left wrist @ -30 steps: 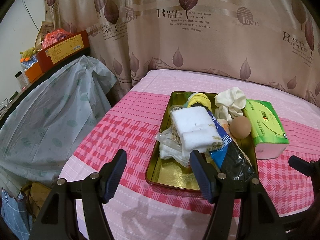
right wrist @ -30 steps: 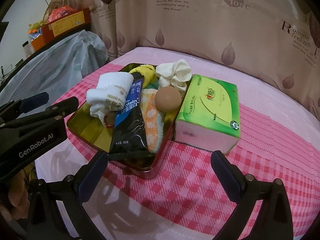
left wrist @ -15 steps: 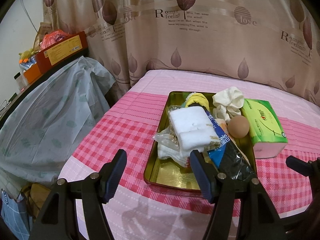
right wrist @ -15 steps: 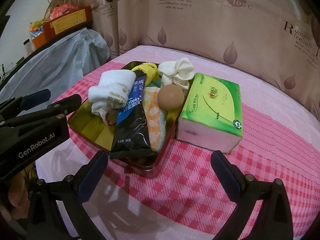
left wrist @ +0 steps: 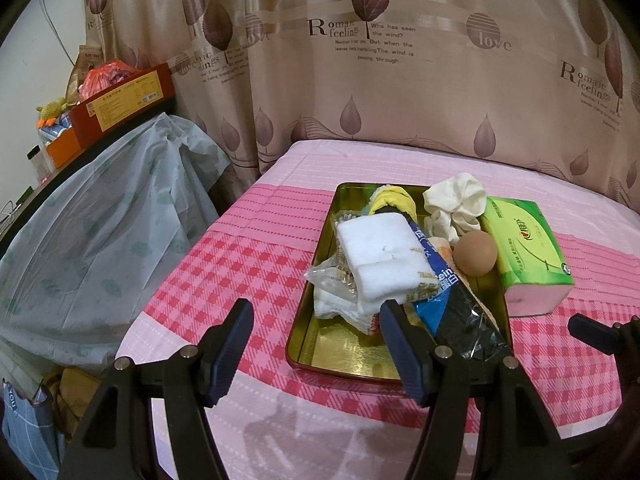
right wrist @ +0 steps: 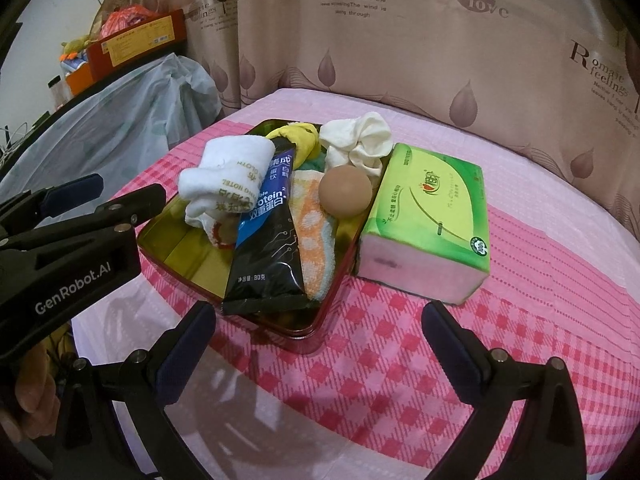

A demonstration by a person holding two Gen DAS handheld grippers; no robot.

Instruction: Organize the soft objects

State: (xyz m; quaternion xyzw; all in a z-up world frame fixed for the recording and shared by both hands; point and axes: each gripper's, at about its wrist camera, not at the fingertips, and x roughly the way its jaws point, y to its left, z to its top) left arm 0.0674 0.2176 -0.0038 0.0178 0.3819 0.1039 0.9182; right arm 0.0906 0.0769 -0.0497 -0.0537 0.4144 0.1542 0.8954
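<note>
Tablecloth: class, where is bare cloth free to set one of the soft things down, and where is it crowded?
Free: the tablecloth left of the gold tray, the near strip before both open grippers, and the far stretch by the curtain. Also right of the tissue pack. Crowded: the tray, heaped with white towel, black pouch and brown ball.

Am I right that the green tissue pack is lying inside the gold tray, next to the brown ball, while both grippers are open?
Not quite: the green tissue pack lies on the tablecloth beside the gold tray, outside its rim, as the right wrist view shows. The brown ball and both open grippers are as you said.
</note>
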